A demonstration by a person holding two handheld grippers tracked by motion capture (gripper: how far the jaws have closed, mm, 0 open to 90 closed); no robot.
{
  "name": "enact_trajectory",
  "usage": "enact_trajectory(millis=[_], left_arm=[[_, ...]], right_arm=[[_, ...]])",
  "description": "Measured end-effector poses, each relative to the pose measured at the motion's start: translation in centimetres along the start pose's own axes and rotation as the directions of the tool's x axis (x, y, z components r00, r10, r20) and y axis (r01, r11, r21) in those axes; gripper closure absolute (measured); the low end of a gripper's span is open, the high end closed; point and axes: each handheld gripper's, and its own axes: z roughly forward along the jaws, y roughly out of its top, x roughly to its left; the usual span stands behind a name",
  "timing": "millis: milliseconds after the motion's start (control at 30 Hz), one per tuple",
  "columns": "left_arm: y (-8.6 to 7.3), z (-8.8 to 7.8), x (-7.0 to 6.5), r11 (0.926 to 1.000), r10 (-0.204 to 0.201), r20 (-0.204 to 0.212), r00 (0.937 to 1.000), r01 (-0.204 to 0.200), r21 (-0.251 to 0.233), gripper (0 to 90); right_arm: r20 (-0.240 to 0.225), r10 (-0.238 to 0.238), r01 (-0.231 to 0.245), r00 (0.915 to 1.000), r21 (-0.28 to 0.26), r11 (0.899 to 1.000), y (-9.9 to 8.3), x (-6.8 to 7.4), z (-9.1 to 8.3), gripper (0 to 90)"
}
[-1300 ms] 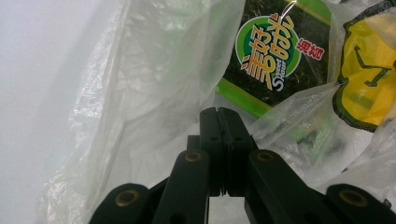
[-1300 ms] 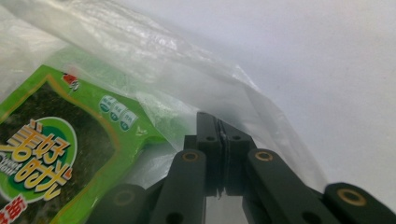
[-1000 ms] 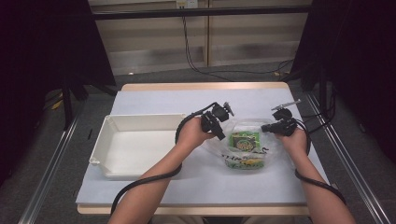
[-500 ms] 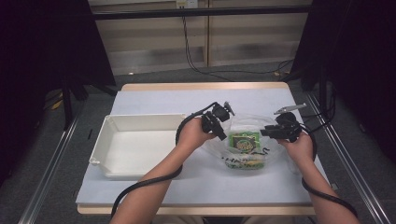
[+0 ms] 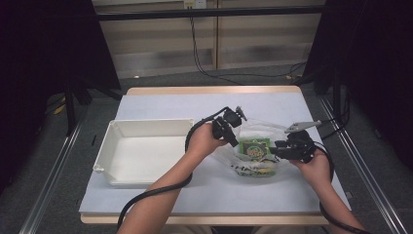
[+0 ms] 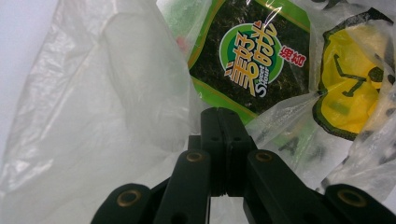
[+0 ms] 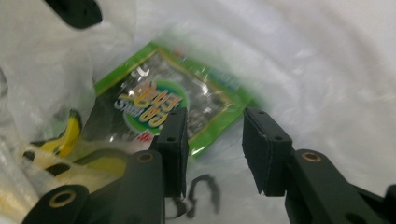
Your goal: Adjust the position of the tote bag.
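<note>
A clear plastic bag lies on the table right of centre, with a green seaweed packet and a yellow-and-black packet inside. My left gripper is at the bag's left edge; in its own view the jaws are pressed together on the bag's film. The right gripper points into the bag from the right. It stands open inside the bag's mouth, just short of the green packet, with nothing between the fingers.
A white empty tray sits left of the bag on the pale table cover. Cables trail from both grippers across the table. The left gripper's tip is in the top left of the right gripper view.
The right gripper has dropped and moved toward the person, coming level with the bag's right side and pointing into it. The left gripper has kept its hold and place.
</note>
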Motion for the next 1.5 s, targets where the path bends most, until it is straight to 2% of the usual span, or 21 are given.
enact_trajectory(millis=[67, 100, 167, 333, 367, 400, 433, 500, 533, 567, 667, 733, 767, 900, 1000, 1100, 1233, 1333, 1367, 1467, 1500], left_arm=[[0.0, 0.0, 0.0, 1.0, 0.008, 0.001, 1.0, -0.008, 0.003, 89.9], [0.0, 0.1, 0.0, 0.9997, 0.022, 0.001, 0.9998, -0.022, 0.005, 89.9], [-0.1, 0.2, -0.1, 0.9999, 0.01, 0.004, 0.9999, -0.01, 0.005, 89.8], [-0.1, 0.4, -0.1, 0.9999, 0.009, 0.004, 0.9999, -0.009, 0.005, 89.9], [-0.1, 0.5, -0.1, 1.0, 0.007, 0.005, 1.0, -0.007, 0.005, 90.0], [-0.1, 0.5, -0.1, 1.0, 0.005, 0.005, 1.0, -0.006, 0.005, 90.0], [0.0, 0.5, -0.1, 1.0, 0.006, 0.001, 1.0, -0.006, 0.007, 90.0], [0.0, 0.5, 0.0, 0.9999, 0.008, 0.001, 1.0, -0.008, 0.007, 90.0], [0.1, 0.6, 0.0, 1.0, 0.007, 0.0, 1.0, -0.007, 0.005, 90.0], [0.1, 0.6, 0.0, 0.9998, 0.017, -0.004, 0.9998, -0.017, 0.007, 90.0], [0.2, 0.7, -0.2, 1.0, -0.002, -0.01, 0.9999, 0.002, -0.002, 90.0], [0.3, 0.8, -0.1, 1.0, 0.004, -0.016, 0.9999, -0.004, 0.005, 90.0], [0.4, 0.8, -0.1, 0.9999, 0.012, -0.017, 0.9998, -0.012, 0.008, 90.0], [0.6, 0.9, 0.0, 1.0, 0.0, -0.016, 0.9999, 0.0, 0.003, 90.0], [0.7, 1.1, 0.0, 0.9997, -0.025, -0.022, 0.9995, 0.025, -0.002, 89.9], [0.8, 1.2, 0.3, 1.0, -0.007, -0.029, 0.9995, 0.008, 0.006, 89.9], [0.7, 1.3, 0.3, 0.9997, -0.021, -0.036, 0.9991, 0.022, 0.006, 90.0], [0.6, 1.3, 0.4, 0.9997, -0.023, -0.035, 0.9991, 0.023, 0.01, 90.0], [0.5, 1.3, 0.4, 0.9993, -0.037, -0.032, 0.9988, 0.038, 0.004, 90.0], [0.4, 1.3, 0.4, 0.9992, -0.04, -0.027, 0.9989, 0.04, 0.001, 89.9], [0.4, 1.2, 0.6, 0.9997, -0.023, -0.024, 0.9995, 0.023, 0.009, 89.9]], right_arm=[[-0.008, -0.003, 0.003, 1.0, 0.005, 1.0, -0.2, 0.2, 0.2, 58.0], [-0.028, 0.005, -0.005, 0.9996, 0.008, 1.0, -0.6, 0.4, 0.5, 56.6], [-0.031, 0.008, -0.007, 0.9995, 0.02, 1.0, -1.0, 0.7, 0.6, 55.5], [-0.071, -0.002, 0.005, 0.9975, 0.036, 0.999, -2.0, 1.3, 0.8, 57.8], [-0.086, 0.006, -0.004, 0.9963, 0.028, 1.0, -2.3, 1.5, 0.6, 61.1], [-0.086, 0.006, -0.004, 0.9963, 0.028, 1.0, -2.3, 1.5, 0.6, 61.1], [-0.089, 0.006, -0.004, 0.996, 0.022, 1.0, -2.6, 1.6, 0.3, 67.3], [-0.085, 0.01, -0.008, 0.9963, 0.03, 1.0, -2.7, 1.6, 0.1, 69.9], [-0.09, 0.01, -0.008, 0.9959, 0.019, 1.0, -3.0, 1.8, -0.2, 80.0], [-0.09, 0.01, -0.008, 0.9959, 0.019, 1.0, -3.0, 1.8, -0.2, 80.0], [-0.095, -0.001, 0.002, 0.9955, 0.007, 1.0, -3.5, 2.0, -0.7, 86.3], [-0.098, -0.017, 0.017, 0.995, 0.002, 1.0, -3.9, 2.4, -1.1, 88.7], [-0.098, -0.018, 0.018, 0.995, 0.004, 1.0, -4.0, 2.5, -1.2, 88.8], [-0.088, -0.018, 0.019, 0.9959, 0.01, 1.0, -4.5, 2.8, -1.4, 89.5], [-0.11, -0.014, 0.015, 0.9938, 0.014, 1.0, -5.1, 2.9, -1.4, 89.6], [-0.105, -0.02, 0.022, 0.9943, 0.024, 0.999, -5.6, 3.2, -1.4, 89.5], [-0.112, -0.024, 0.029, 0.9934, 0.047, 0.998, -6.5, 3.5, -1.4, 89.1], [-0.118, -0.024, 0.029, 0.9927, 0.037, 0.999, -6.6, 3.5, -1.4, 89.1], [-0.116, -0.028, 0.034, 0.9929, 0.045, 0.998, -6.6, 3.6, -1.5, 89.1], [-0.116, -0.024, 0.03, 0.993, 0.045, 0.999, -6.6, 3.6, -1.5, 89.1], [-0.116, -0.021, 0.026, 0.993, 0.043, 0.999, -6.6, 3.6, -1.4, 88.8]])
